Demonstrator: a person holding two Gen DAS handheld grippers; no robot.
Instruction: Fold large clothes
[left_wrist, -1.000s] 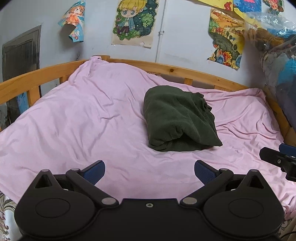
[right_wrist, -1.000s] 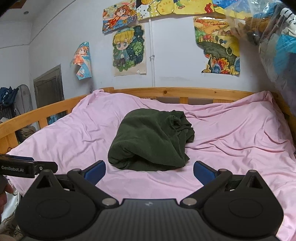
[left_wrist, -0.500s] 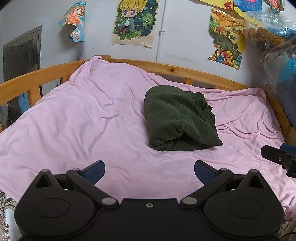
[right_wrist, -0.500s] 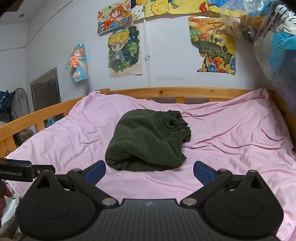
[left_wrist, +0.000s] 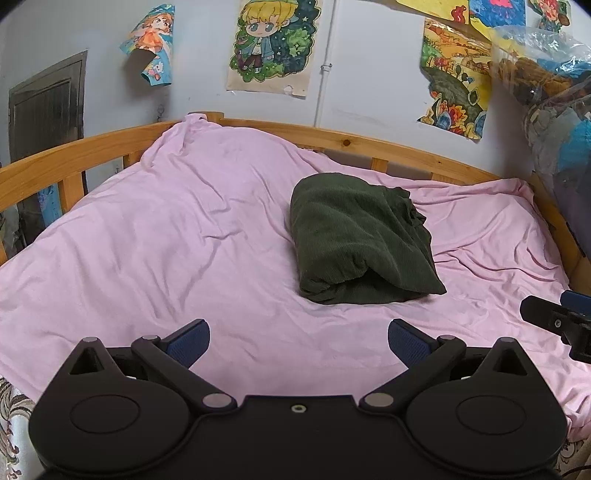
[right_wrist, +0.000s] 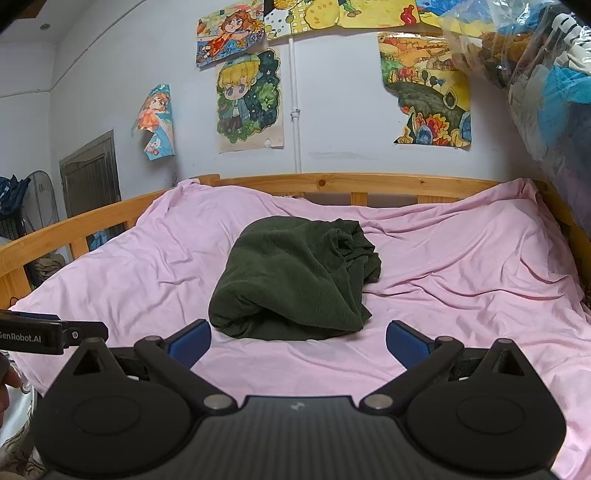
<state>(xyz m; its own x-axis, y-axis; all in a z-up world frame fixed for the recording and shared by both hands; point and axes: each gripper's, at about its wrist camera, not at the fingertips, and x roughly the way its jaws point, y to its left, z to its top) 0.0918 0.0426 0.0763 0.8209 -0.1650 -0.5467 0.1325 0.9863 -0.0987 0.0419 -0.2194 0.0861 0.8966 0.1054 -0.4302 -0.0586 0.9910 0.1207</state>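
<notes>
Garment (left_wrist: 354, 240) — dark green, folded into a thick bundle — lies on the pink sheet (left_wrist: 166, 236) ahead of both jaws, touching neither. Left gripper (left_wrist: 298, 338) and right gripper (right_wrist: 298, 338) hover released, holding nothing. "GenRobot.AI" reads on the left gripper's side in the right view. A wooden bed rail (right_wrist: 332, 182) runs behind; cartoon posters (right_wrist: 249, 99) hang on the wall. Since a second ago, the bundle has not shifted.

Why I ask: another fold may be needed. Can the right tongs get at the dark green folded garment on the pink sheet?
Probably yes: the right tongs are open, and only bare pink sheet lies before the dark green folded garment.
</notes>
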